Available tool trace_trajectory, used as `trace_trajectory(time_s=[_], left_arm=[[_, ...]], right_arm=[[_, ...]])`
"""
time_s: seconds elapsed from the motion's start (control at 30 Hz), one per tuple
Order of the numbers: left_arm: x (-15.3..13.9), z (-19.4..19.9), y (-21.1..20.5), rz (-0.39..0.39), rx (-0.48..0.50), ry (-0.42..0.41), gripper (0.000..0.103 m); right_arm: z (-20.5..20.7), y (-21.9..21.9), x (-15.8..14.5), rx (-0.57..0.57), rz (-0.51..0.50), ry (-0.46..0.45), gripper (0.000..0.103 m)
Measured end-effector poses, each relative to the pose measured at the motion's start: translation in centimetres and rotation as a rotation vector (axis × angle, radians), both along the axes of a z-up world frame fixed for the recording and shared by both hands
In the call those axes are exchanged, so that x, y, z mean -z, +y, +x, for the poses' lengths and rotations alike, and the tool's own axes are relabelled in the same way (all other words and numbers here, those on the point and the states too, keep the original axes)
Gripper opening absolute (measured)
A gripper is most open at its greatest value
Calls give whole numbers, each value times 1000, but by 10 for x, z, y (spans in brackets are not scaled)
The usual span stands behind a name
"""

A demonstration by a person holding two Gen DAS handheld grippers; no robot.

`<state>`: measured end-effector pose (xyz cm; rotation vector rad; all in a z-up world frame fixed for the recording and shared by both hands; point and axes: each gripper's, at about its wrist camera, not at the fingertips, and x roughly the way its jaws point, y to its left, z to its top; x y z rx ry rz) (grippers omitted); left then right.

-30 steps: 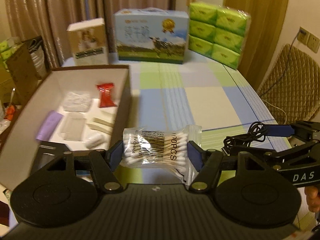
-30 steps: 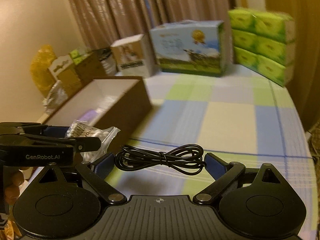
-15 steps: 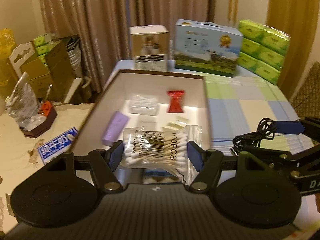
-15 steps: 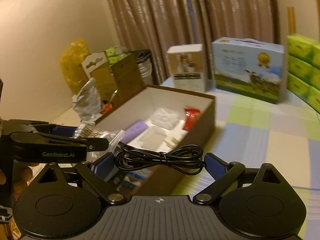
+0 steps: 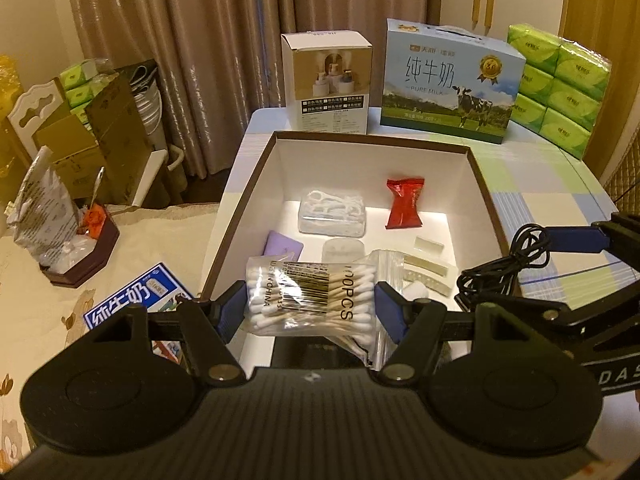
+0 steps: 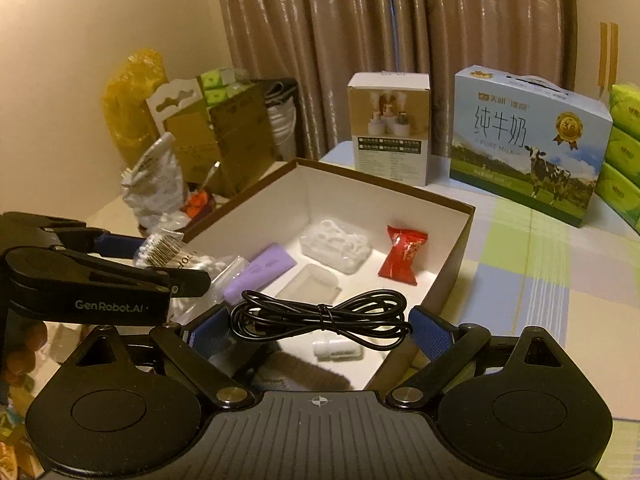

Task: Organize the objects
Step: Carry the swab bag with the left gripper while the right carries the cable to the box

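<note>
My left gripper (image 5: 310, 308) is shut on a clear bag of cotton swabs (image 5: 308, 300), held above the near end of an open brown box (image 5: 372, 138) with a white inside. My right gripper (image 6: 320, 330) is shut on a coiled black cable (image 6: 320, 316), hanging over the box's near right corner. The box (image 6: 460, 240) holds a red sachet (image 5: 404, 208), a clear pack of floss picks (image 5: 332, 212), a purple case (image 5: 283, 246), a clear lid, cream clips and a small white piece (image 6: 338, 350). The right gripper and cable (image 5: 496, 272) show at the right of the left wrist view.
At the table's far edge stand a white product carton (image 5: 326, 80), a blue milk carton (image 5: 450, 84) and stacked green tissue packs (image 5: 560, 88). Left of the table are cardboard boxes (image 5: 96, 132), a foil bag (image 5: 44, 208) and a blue label (image 5: 132, 304) on a cream cloth.
Both grippers moved left with their loads, from over the checked tablecloth to above the open box. The grips have not changed.
</note>
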<state>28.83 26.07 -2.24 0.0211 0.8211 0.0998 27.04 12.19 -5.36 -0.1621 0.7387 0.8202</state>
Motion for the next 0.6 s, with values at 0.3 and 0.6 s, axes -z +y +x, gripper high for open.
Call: trace_trajectory(time_s=[0.3,0.6], left_arm=[[16,48,10,2,50,28,65],[29,85,16,11,78,56,65]], right_arm=[[40,23,18,24,-71,-13,93],[72,40,30,18,-135,-43,93]])
